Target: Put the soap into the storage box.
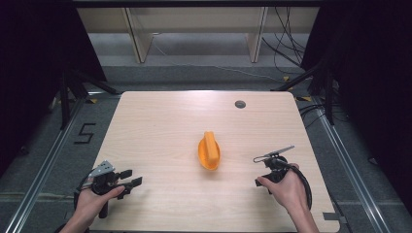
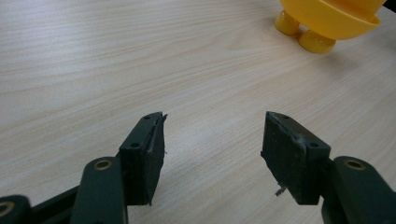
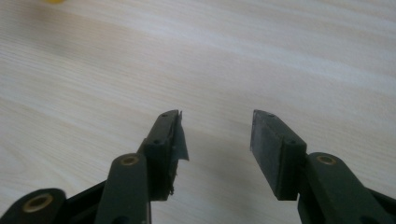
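Judging by how things lie, we have hardly begun: the orange dish (image 1: 209, 151) sits untouched near the middle of the table (image 1: 160, 126), resting on small round feet, with an orange block lying across it. Reaching it and picking it up remain. Our left tool (image 1: 132, 184) rests at the near left edge, jaws wide with bare wood between them. Our right tool (image 3: 215, 135) hangs low over the table near the right side, likewise spread and holding nothing.

Orange scoop-like object (image 1: 209, 151) mid-table (image 1: 160, 121), well apart between left gripper (image 1: 132, 183) and right gripper (image 1: 256, 171).
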The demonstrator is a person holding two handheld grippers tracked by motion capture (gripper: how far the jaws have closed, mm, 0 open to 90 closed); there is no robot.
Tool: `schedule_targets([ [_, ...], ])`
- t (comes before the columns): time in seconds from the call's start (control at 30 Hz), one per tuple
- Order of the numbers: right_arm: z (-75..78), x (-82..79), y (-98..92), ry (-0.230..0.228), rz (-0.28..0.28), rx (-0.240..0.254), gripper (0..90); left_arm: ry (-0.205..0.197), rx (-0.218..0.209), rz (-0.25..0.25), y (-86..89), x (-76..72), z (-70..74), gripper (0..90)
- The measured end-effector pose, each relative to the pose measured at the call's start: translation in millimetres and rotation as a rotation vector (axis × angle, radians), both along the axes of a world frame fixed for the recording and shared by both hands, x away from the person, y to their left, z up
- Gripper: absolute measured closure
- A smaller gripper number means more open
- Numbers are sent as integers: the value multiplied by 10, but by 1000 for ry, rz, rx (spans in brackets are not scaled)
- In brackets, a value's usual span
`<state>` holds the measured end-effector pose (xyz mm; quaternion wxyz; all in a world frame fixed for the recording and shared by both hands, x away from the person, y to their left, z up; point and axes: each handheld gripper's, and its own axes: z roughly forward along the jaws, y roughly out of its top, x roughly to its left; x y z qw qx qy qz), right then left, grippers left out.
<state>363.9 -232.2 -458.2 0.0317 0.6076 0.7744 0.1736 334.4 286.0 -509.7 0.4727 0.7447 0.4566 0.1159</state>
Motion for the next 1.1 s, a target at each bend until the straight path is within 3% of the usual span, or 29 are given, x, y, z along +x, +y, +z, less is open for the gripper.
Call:
schedule_targets([
  [0.07,-51,-14,-69,-16,9,-19,525,0,0,0,0,0,-1,386],
  [0.27,-120,-102,-164,-48,-34,-5,530,1,1,1,0,0,-2,386],
  [0.3,-129,-124,-180,-67,-40,16,530,-1,2,0,0,1,-2,386],
  [0.47,-206,-198,-257,-131,-45,23,545,4,3,1,2,0,-2,386],
  [0.6,-249,-246,-280,-170,-33,49,555,6,1,-5,3,0,1,386],
  [0.63,-267,-253,-299,-174,-27,97,557,11,0,-4,3,0,2,386],
  [0.67,-273,-262,-303,-188,-26,94,559,10,0,-5,3,0,2,386],
  [0.73,-288,-286,-323,-261,-7,43,568,10,0,-6,3,1,4,386],
  [0.77,-286,-303,-324,-275,-3,49,573,11,2,-4,2,-1,6,386],
  [0.93,-286,-356,-307,-316,-17,60,648,-13,3,-17,-12,-3,18,386],
  [1.03,-287,-380,-294,-333,2,67,673,-9,-7,-23,-18,-6,21,387],
  [1.07,-283,-380,-289,-331,12,93,682,-9,-3,-25,-17,-7,25,387],
  [1.1,-278,-384,-276,-336,-6,62,692,-15,0,-34,-14,-2,25,387],
])
